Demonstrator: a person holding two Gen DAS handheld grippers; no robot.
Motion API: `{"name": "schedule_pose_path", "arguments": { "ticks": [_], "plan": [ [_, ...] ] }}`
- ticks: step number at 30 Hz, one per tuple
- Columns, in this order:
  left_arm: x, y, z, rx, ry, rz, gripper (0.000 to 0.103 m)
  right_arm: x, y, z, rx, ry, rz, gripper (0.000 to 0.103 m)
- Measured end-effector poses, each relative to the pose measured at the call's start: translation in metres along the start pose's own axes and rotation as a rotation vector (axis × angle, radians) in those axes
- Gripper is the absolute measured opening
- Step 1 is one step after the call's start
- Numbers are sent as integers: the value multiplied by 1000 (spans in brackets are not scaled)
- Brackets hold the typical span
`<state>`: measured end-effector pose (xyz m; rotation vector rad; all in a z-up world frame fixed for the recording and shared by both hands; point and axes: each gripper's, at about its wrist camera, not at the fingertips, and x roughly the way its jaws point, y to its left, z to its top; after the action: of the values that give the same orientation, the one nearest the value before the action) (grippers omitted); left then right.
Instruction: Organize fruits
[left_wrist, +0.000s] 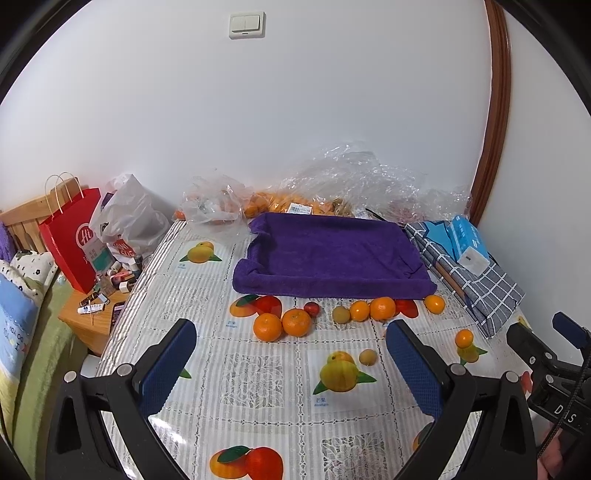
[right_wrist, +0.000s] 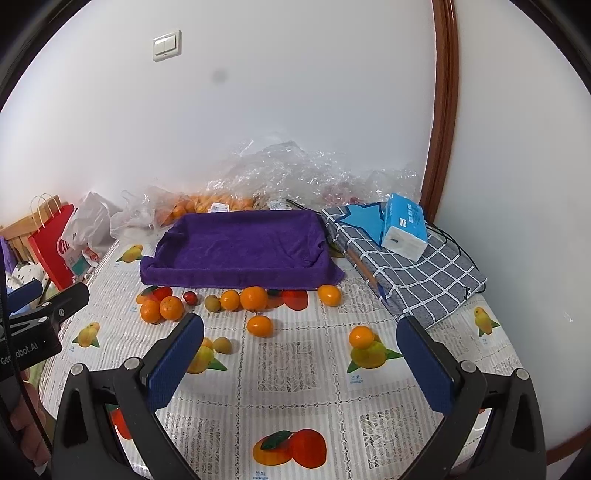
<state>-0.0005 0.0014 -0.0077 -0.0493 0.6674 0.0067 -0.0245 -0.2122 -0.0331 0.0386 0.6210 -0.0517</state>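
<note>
Several loose oranges lie on the fruit-print tablecloth in front of a purple towel-lined tray (left_wrist: 332, 254) (right_wrist: 240, 247). A pair of oranges (left_wrist: 280, 325) (right_wrist: 162, 310) sits at the left, a small red fruit (left_wrist: 312, 308) (right_wrist: 189, 297) beside them. Two brownish-yellow fruits (left_wrist: 340, 315) (left_wrist: 368, 357) lie among them. More oranges (left_wrist: 382, 308) (right_wrist: 254, 297) lie along the tray's front edge; single oranges (right_wrist: 259, 326) (right_wrist: 361, 336) lie nearer. My left gripper (left_wrist: 291, 362) and my right gripper (right_wrist: 301, 354) are both open and empty, held above the table short of the fruit.
Plastic bags with more fruit (left_wrist: 288, 201) are piled against the back wall. A folded checked cloth (right_wrist: 406, 266) with a tissue pack (right_wrist: 404, 225) lies at the right. A red paper bag (left_wrist: 70, 236) and a cluttered nightstand stand left of the table.
</note>
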Motion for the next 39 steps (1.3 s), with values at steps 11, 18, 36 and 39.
{"name": "schedule_pose_path", "arguments": {
  "ticks": [11,18,36,39],
  "plan": [
    [-1,-1,1,2,-1,-2,103,-3,0,-2,4,-8,3,103],
    [-2,-3,4,3,-4,-2,103,-6,0,-1,-2,-17,10,103],
    [15,8,2,15,9,-1,103,22,-4,6,17,4,35,103],
    [18,12,3,11,7,-5,103,27,-4,7,11,6,29,103]
  ]
}}
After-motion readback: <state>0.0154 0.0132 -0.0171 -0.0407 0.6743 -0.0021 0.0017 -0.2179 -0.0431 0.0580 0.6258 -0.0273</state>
